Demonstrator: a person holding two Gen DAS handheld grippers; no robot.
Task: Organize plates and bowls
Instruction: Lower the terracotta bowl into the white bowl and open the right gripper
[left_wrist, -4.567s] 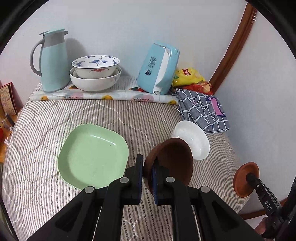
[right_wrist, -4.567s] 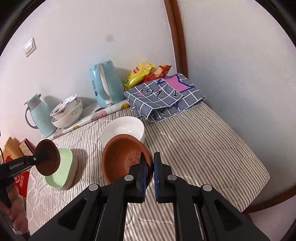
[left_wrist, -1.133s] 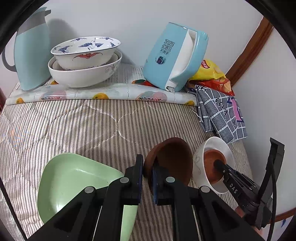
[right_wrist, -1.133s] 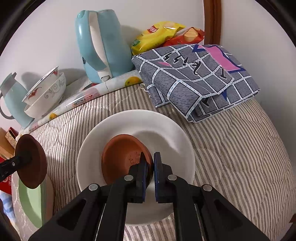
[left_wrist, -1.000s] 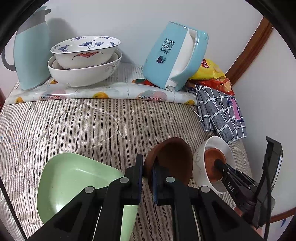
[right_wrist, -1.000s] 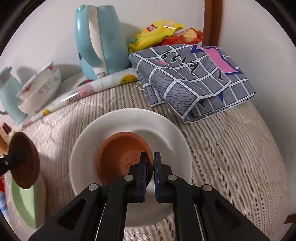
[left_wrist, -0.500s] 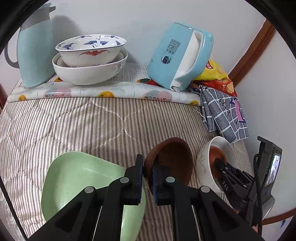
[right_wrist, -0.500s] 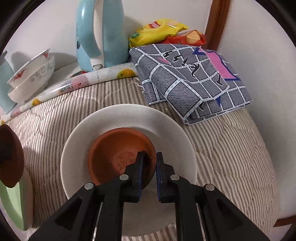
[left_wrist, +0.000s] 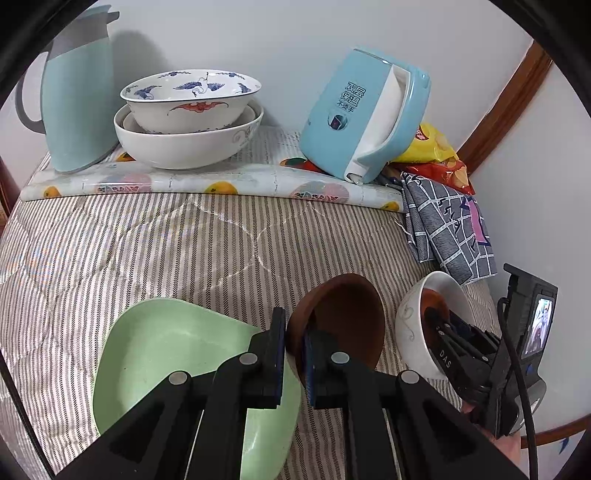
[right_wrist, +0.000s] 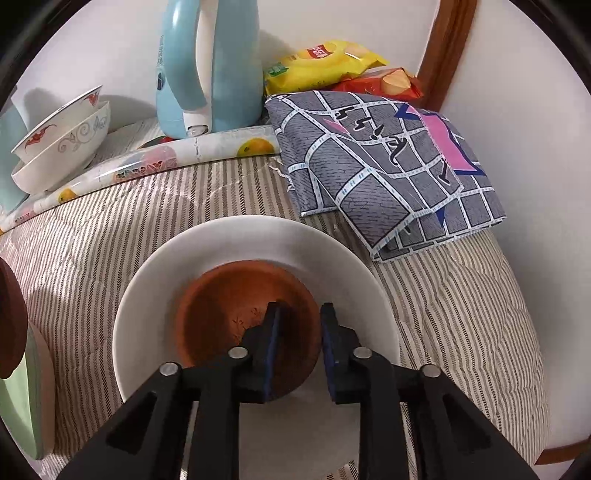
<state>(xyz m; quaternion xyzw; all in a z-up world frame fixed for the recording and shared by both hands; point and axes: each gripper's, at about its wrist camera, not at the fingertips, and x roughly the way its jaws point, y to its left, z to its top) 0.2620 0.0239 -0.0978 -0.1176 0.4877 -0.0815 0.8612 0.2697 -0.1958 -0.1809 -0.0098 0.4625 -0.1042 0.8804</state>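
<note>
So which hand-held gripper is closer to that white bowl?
The right hand-held gripper: it sits inside the white bowl, open around the small brown dish's rim. The left hand-held gripper stays beside it, holding another brown dish.

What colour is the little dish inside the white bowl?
Reddish-brown, like clay. The little dish shows best in the right wrist view, inside the white bowl.

A blue kettle (right_wrist: 214, 62), snack bags (right_wrist: 325, 62) and checked cloth (right_wrist: 380, 166) line the wall.

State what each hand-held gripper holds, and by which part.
Left hand-held gripper: brown dish, clamped by its rim. Right hand-held gripper: nothing; its jaws have just been opening astride the terracotta dish's rim.
</note>
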